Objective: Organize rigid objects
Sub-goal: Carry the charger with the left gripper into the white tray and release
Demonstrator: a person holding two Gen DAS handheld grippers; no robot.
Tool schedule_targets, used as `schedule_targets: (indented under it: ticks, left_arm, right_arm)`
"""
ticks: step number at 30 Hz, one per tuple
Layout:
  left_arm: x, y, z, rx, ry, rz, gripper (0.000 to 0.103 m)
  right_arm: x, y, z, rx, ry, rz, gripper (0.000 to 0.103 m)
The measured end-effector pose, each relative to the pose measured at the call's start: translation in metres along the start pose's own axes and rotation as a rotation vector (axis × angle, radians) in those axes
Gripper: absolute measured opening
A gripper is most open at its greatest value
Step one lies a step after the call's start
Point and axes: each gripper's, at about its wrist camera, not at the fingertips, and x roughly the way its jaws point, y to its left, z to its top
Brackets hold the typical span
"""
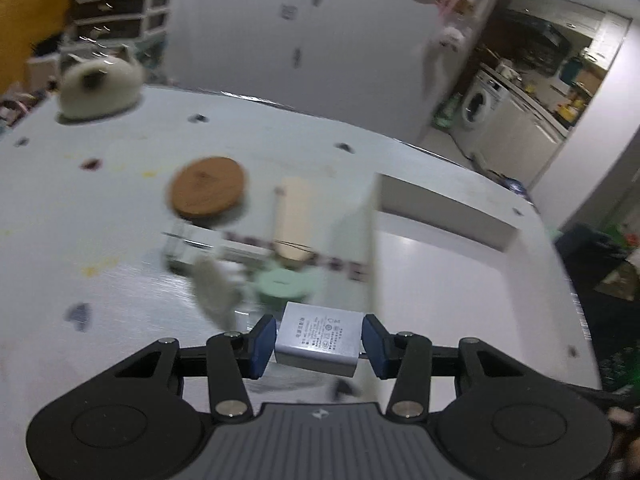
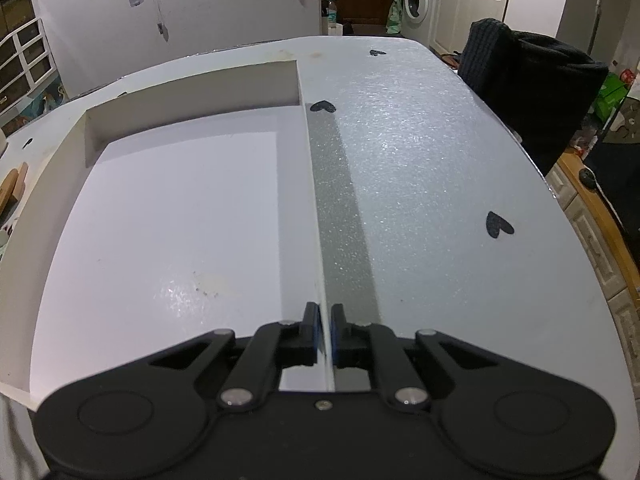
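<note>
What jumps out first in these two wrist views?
In the left wrist view, the left claw is shut on a white charger block, held above the table beside the wall of the white tray. Behind it, blurred, lie a round wooden lid and a pale green ring. In the right wrist view, the right claw pinches the tray's thin right wall; nothing shows inside the tray.

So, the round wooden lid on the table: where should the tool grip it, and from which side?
Probably from above. The round wooden lid lies flat on the table, so only its thin rim offers opposing faces. Close the fingers across the disc, edge to edge. Its left side looks free; the cream block lies close on the right.
</note>
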Motion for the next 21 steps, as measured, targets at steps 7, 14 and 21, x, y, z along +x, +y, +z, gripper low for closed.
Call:
schedule_targets:
  ticks: [7,14,21]
  left_arm:
    - [0.025,-0.059,-0.010,0.065,0.115,-0.088,0.048]
    - [0.052,-0.082,-0.024,0.074,0.210,-0.073,0.048]
    - [0.078,-0.094,-0.031,0.059,0.293,-0.038,0.048]
  right_arm:
    - [0.000,0.000,0.000,0.001,0.003,0.002,0.007]
    - [0.001,0.003,0.001,-0.005,0.009,-0.013,0.008]
    - [0.001,0.005,0.002,-0.031,0.020,-0.019,0.008]
